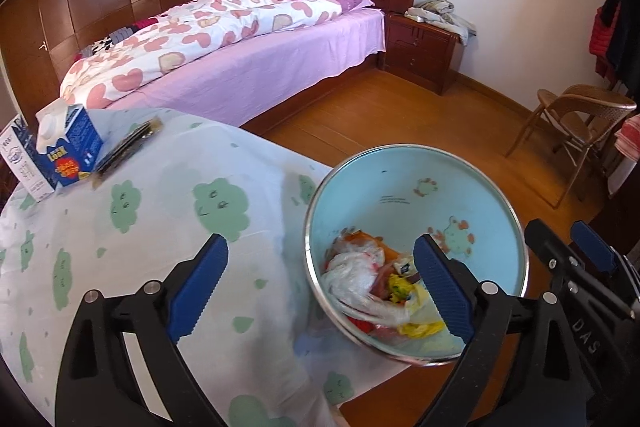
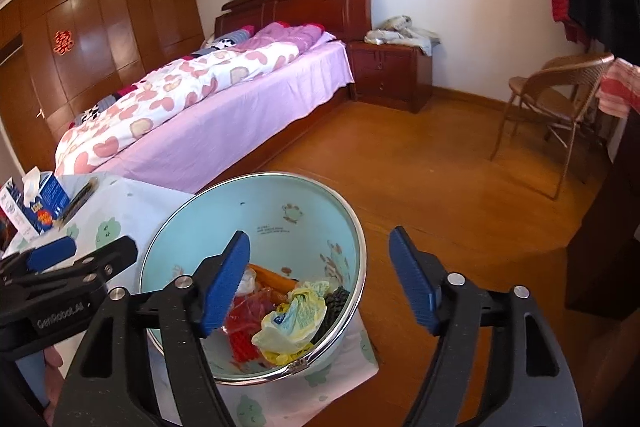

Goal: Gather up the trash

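— Blue rubber pads on both tongs, and both sets spread wide with nothing between them. Agreed?

— Agreed. The left gripper (image 1: pixel 320 291) is released; one of its fingers (image 1: pixel 199 289) hangs over the cloud-print tablecloth (image 1: pixel 160 227), the other sits in front of the bin's mouth.

— And the right gripper (image 2: pixel 320 287)?

— Released too. Its left finger (image 2: pixel 224 287) lies across the opening of the pale blue bin (image 2: pixel 280 195), its right one is out over the wooden floor (image 2: pixel 440 187).

— Where is the rubbish?

— Down in the bin (image 1: pixel 440 187), below and between the two tools. From the right wrist I see a yellowish plastic bag (image 2: pixel 294 319), red scraps (image 2: pixel 244 331), something orange and something dark. From the left wrist, a white crumpled bag (image 1: pixel 352 275) shows as well.

— Is the bin on the table or beside it?

— It overlaps the tablecloth's corner; I cannot tell whether it stands on it.

— Anything left ahead of the left tool?

— Far forward and to its left, a blue carton (image 1: pixel 70 143) with a dark flat wrapper (image 1: pixel 128 147) leaning on it, touching. A white box (image 1: pixel 20 159) is just beside the carton.

— Further off?

— A bed (image 2: pixel 224 115) with a heart-print quilt, a nightstand (image 2: pixel 390 71) and a wicker chair (image 2: pixel 560 95).
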A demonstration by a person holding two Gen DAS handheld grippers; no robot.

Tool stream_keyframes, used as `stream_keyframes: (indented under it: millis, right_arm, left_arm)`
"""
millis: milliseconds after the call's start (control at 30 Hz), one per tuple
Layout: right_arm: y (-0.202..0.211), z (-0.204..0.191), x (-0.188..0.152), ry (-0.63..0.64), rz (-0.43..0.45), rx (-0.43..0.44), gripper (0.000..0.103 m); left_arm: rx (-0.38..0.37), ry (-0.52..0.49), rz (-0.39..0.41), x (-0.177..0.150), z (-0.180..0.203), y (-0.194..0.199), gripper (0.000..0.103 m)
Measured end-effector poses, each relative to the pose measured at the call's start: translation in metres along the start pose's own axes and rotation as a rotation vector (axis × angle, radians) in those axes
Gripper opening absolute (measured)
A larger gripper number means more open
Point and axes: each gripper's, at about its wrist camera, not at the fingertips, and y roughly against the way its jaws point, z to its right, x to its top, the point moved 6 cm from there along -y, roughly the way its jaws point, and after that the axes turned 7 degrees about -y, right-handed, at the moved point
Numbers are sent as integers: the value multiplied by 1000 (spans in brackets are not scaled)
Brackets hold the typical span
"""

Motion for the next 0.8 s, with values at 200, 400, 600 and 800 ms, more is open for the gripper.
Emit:
stream_keyframes:
  millis: [200,400,600,800]
  right_arm:
    - [-3,-4,11,13,-44,-51,88]
    - [1,5,13,-29,-79,-89,90]
    - [5,11,0,-43,-100,-109,90]
    - [10,18,-14,-56,-104,-128,90]
  left_arm:
    - [43,5,-41,-5,-12,-3,97]
    - [56,14,-77,-13,-22,-4,97]
    - [77,20,-85,-22,-32,-2,97]
    - [123,-1,-93,-38,-41,5,97]
